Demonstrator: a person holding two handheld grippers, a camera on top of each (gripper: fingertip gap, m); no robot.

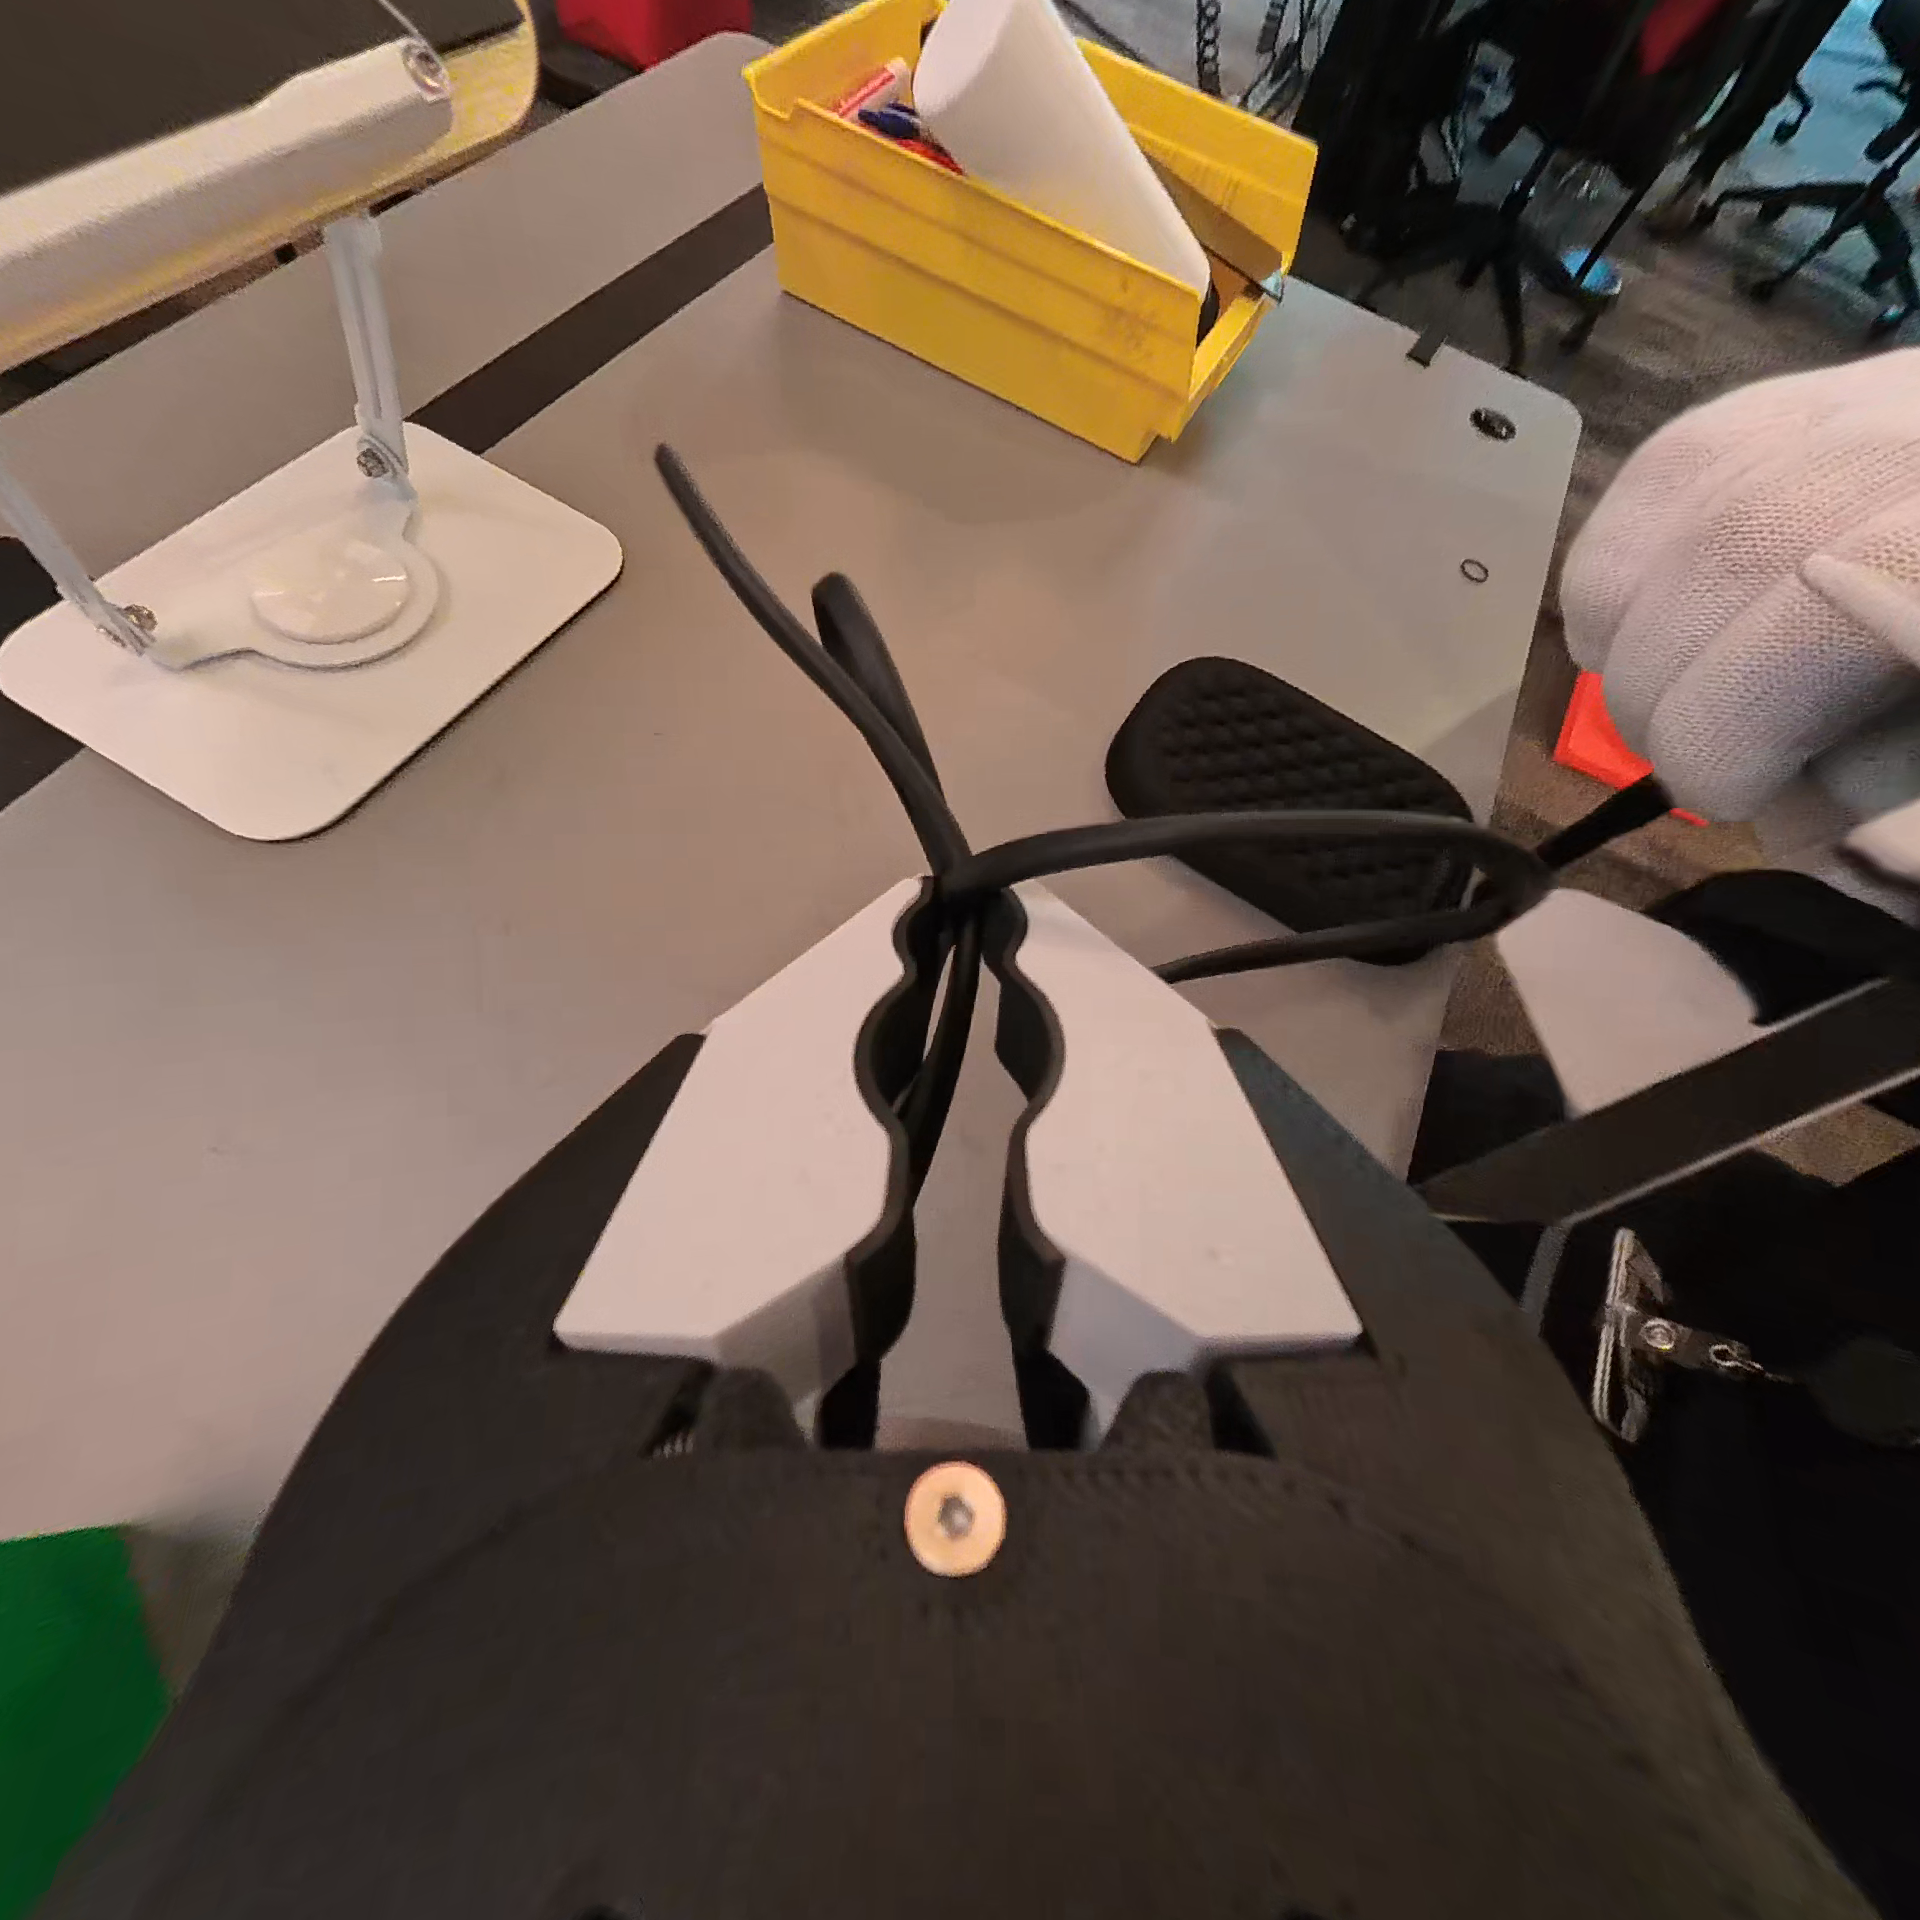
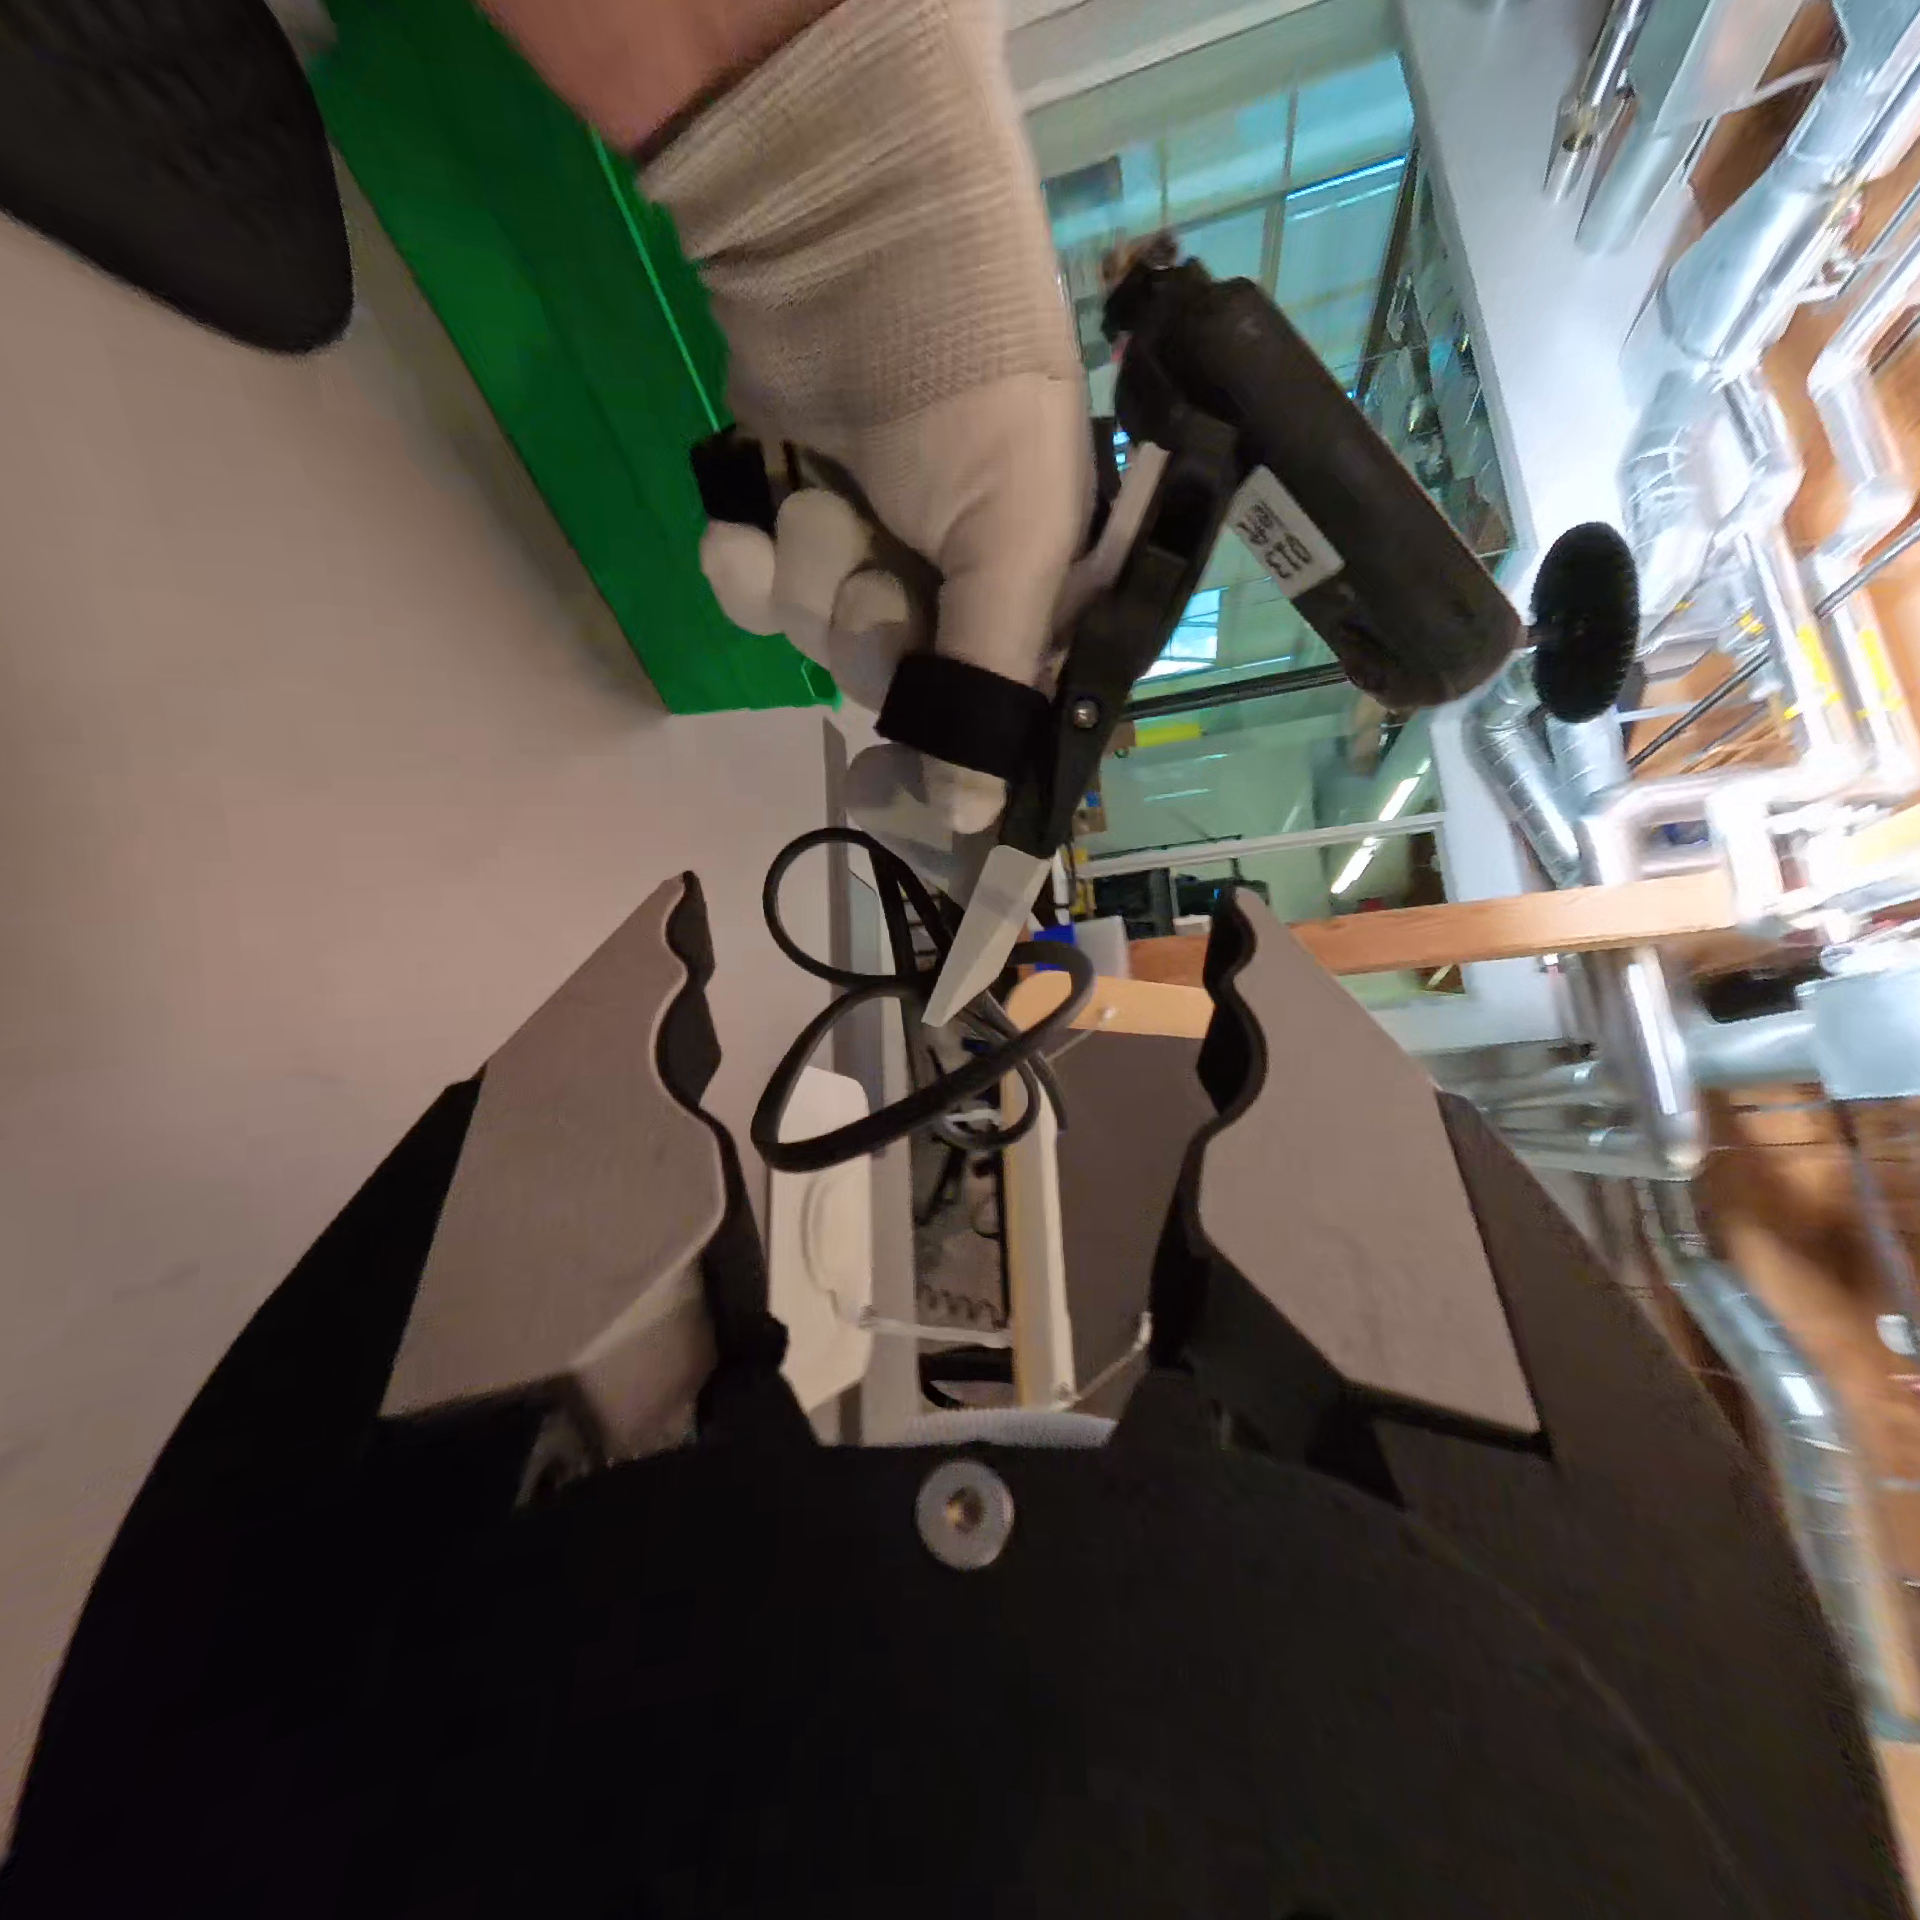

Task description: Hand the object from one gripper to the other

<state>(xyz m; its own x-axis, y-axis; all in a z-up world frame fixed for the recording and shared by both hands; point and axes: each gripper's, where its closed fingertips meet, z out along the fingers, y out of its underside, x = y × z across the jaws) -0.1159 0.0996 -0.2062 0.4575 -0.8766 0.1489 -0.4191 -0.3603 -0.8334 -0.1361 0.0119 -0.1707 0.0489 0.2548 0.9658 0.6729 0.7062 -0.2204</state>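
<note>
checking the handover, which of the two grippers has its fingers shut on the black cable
The left gripper: its fingers pinch the looped black cable at their tips. The right gripper is open, fingers spread wide with nothing between them, facing the cable.

We lose the black cable [image 1: 1226, 831] where it passes between the left gripper [image 1: 961, 914] fingers; the strands pinched there sit in shadow, so we can't count them. Its far end runs under the gloved hand [image 1: 1756, 613], itself cut by the right edge. In the right wrist view the cable's loops [image 2: 821, 1049] tangle behind the other gripper's white fingertip [image 2: 987, 935], so we can't trace them. The yellow bin [image 1: 987, 260] contents are mostly covered by a rolled white sheet [image 1: 1049, 145]. The white stand [image 1: 312, 623] top runs off the frame's left. The green block [image 1: 62, 1704] is cropped at the corner. The ceiling pipework [image 2: 1714, 520] is motion-blurred.
</note>
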